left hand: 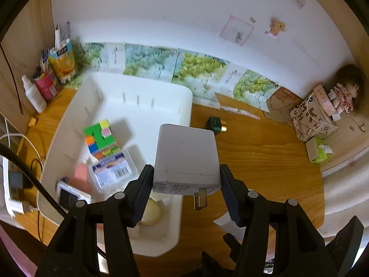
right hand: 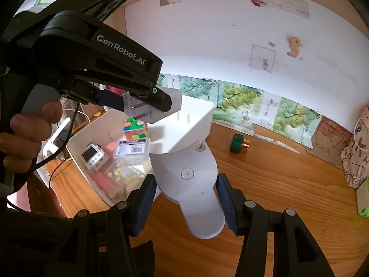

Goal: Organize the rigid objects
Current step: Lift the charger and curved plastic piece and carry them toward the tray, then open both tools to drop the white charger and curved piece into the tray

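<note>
**Op:** Left gripper [left hand: 186,184] is clamped on the white charger [left hand: 185,154], prongs facing back at me, hanging over the bin's [left hand: 184,106] right rim.

**Eng:** And the right?

**Op:** Right gripper [right hand: 184,198] pinches the white handled piece [right hand: 191,184], long axis along the fingers, just beside the bin. I'd say left is nearer.

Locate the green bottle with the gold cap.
Green bottle lies on its side on the wooden desk, right of the white bin, near the wall; both views.

Soft daylight is filling both fisheye views, edges are curving and darkening into black corners, and the white bin [left hand: 69,115] is blurring slightly.
</note>
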Demonstrator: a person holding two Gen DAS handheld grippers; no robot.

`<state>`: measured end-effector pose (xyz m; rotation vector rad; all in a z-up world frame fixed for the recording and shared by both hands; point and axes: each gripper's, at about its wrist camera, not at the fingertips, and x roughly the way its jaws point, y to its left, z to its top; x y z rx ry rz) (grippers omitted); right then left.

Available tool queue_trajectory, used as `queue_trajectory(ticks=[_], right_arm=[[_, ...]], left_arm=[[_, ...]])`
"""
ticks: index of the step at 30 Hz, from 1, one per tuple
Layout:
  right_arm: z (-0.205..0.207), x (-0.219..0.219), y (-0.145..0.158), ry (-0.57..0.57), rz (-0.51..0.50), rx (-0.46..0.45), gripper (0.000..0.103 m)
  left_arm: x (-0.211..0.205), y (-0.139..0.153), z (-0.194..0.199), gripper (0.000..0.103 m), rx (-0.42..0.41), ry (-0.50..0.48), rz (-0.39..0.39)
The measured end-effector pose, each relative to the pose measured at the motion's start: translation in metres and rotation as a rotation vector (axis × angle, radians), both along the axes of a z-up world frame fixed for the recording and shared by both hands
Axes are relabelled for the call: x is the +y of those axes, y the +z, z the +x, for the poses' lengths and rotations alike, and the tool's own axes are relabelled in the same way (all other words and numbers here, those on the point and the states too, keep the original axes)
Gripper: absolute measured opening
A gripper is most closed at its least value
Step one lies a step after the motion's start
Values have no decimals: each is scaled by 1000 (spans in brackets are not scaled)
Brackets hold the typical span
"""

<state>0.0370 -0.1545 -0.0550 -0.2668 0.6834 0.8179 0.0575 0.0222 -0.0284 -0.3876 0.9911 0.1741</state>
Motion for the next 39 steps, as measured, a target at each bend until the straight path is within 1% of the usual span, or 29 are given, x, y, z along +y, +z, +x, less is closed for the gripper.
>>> queue_trajectory(ticks=[4,6,9,11,13,15,18,19,21,25,27,30,31,32,34,36,38,39], right_arm=[[-4,17,0,-3,17,2,54],[-6,25,-1,-4,26,5,54],[-9,38,-3,-5,41,7,54],[-11,48,-5,-5,51,8,54],[-13,58,-8,-4,60,11,54],[-13,67,-9,-6,66,9,54],[-15,80,-12,-5,79,7,54],[-16,85,-13,-2,84,10,54],[-17,92,-15,6,89,16,55],[-17,104,-20,21,90,21,55],[-18,108,-21,19,87,18,55],[-18,109,-22,12,93,18,55],[-17,109,-21,6,96,18,55],[-16,108,-21,3,98,17,55],[-16,105,-19,-11,113,4,61],[-17,102,-17,-16,129,-1,72],[-17,99,-16,-26,137,0,76],[-16,98,-16,-30,137,2,76]], left_arm=[[12,0,-10,61,-61,-19,39],[22,-1,-20,61,-115,-10,57],[38,-2,-32,61,-168,3,92],[50,-3,-39,61,-195,16,117],[65,-6,-47,61,-212,39,125],[80,-10,-53,61,-210,77,118],[108,-21,-59,61,-170,157,85],[112,-23,-60,61,-159,174,88],[124,-29,-63,61,-129,219,122],[138,-35,-68,61,-96,278,135],[141,-32,-72,60,-111,301,166],[139,-19,-74,61,-172,312,225],[138,-17,-74,64,-181,309,239],[137,-16,-74,68,-183,307,245],[135,-16,-72,74,-178,296,247],[133,-18,-70,75,-168,284,247],[130,-20,-68,77,-151,276,245],[129,-21,-68,78,-145,274,244]])
